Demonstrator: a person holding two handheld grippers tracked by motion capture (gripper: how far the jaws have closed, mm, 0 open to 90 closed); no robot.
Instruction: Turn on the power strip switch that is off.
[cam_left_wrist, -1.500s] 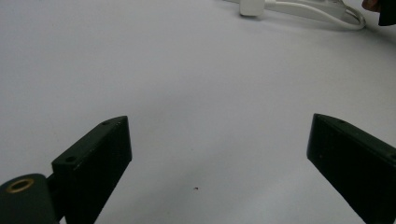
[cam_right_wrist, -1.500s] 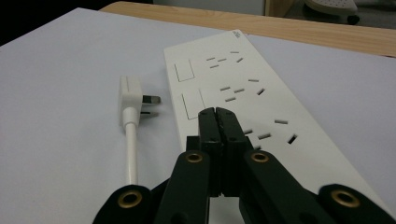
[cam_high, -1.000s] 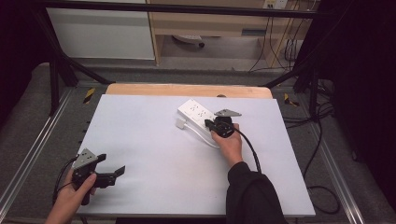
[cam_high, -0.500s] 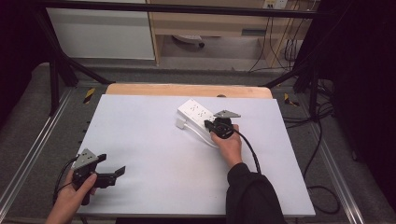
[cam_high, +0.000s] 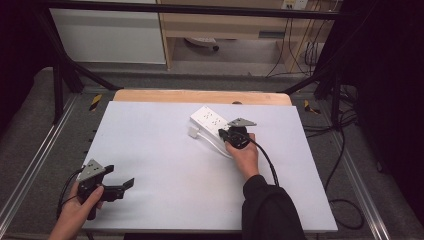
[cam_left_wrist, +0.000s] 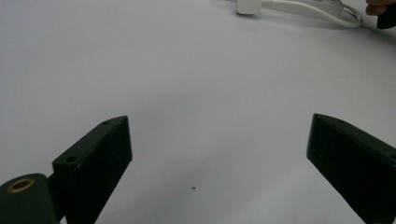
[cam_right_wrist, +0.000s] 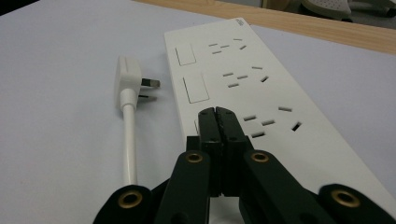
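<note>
While the left gripper (cam_high: 127, 184) gapes empty, the right gripper (cam_right_wrist: 217, 112), pressed together, tips one power strip (cam_right_wrist: 252, 93) beside one plug (cam_right_wrist: 128, 77).

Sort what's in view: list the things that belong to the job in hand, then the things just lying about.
In the job:
- white power strip, under the shut right claw
- its white plug and cord, lying beside the strip

Lying about:
- left claw, open over the bare white table
- yellow-black items off the table's far corners
</note>
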